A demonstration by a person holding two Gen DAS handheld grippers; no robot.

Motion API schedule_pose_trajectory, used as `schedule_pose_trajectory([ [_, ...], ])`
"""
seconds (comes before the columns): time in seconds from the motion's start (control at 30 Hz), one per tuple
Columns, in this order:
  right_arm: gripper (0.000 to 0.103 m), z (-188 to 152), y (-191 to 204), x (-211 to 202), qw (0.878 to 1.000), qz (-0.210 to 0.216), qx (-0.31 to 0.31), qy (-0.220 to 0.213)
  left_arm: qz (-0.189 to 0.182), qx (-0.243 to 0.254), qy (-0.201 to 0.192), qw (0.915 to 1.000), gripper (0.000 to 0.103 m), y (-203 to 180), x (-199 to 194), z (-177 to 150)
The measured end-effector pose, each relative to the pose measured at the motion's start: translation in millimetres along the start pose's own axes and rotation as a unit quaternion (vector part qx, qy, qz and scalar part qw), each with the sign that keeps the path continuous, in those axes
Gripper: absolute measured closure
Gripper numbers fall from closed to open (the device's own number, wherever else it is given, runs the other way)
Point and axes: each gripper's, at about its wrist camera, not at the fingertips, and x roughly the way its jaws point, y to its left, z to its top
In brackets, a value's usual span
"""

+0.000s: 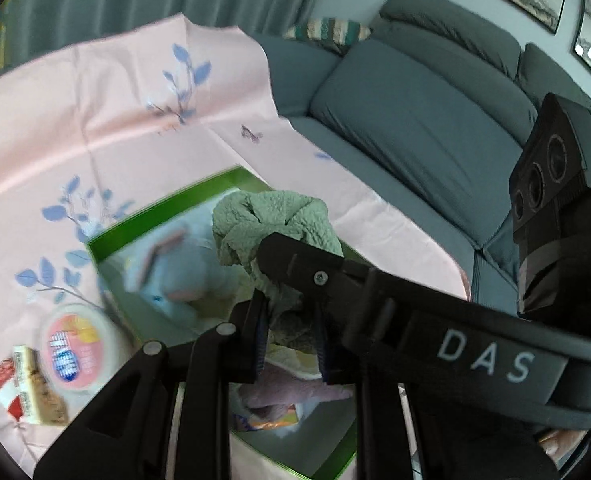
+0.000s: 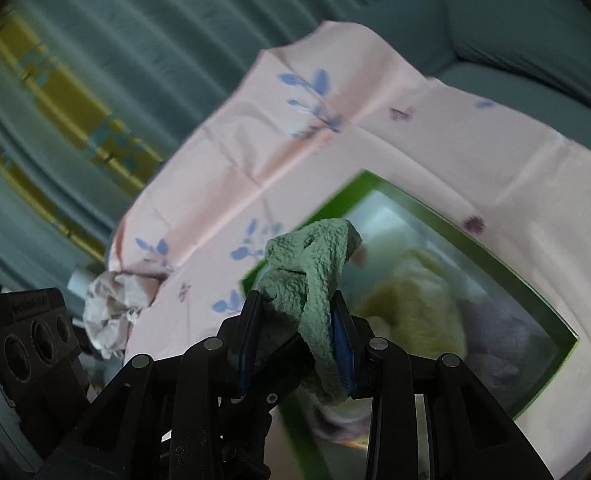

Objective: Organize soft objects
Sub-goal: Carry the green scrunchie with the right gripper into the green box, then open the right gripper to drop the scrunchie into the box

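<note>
Green nubbly terry cloth point(image 1: 279, 216) is bunched between both my grippers: left gripper point(image 1: 291, 344) and right gripper point(image 2: 295, 344) each clamped on it, held over the green-rimmed box point(image 1: 163, 204) w/ other soft pieces inside, on the pink floral sheet point(image 1: 95, 120). Step in hand, I reckon: carrying cloth to box. Next: lower it in, let go w/ both, keep clear of rim.

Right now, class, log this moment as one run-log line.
left tongs: shut on green cloth | right tongs: shut on green cloth | position: over green box | box: holds other soft items
</note>
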Motion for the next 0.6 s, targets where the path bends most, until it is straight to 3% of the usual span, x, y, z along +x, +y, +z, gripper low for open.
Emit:
schedule_pose_trajectory([
  [0.37,0.066,-1,-39,26,0.994,-0.085,0.053,0.034,0.013,-0.012,0.059,0.9981,0.087,-3,49,-8],
  [0.6,0.066,-4,-51,31,0.991,-0.102,0.067,0.046,0.009,-0.023,0.084,0.9962,0.086,-1,59,-13],
])
